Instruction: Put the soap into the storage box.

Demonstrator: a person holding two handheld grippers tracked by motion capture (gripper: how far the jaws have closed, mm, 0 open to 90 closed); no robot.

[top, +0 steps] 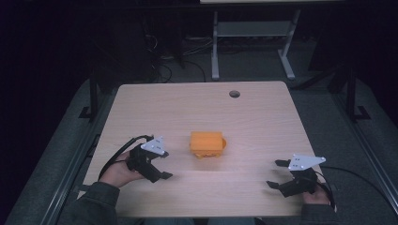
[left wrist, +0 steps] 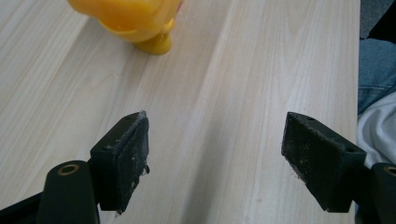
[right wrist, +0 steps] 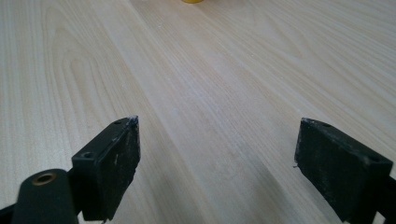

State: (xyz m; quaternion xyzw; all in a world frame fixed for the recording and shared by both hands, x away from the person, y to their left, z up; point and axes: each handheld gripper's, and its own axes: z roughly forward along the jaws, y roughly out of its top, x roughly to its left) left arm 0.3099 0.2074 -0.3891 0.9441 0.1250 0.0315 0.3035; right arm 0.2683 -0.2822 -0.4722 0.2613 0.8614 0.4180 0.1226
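Bare table [top: 253, 117] surrounds the orange box [top: 206, 143]; nothing blocks either tongs.

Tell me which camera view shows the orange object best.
The high view: the whole orange object sits mid-table between both grippers. The left gripper view catches its lower edge at the top of the picture; the right gripper view catches a yellow sliver at the top edge.

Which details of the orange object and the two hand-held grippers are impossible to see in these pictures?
- Orange object: high view, too small and dim to tell what it is.
- Same object: left gripper view, top cut off by the upper edge.
- Same object: right gripper view, a sliver at the top edge.
- Left hand-held gripper, right hand-held gripper: handles hidden by the hands.
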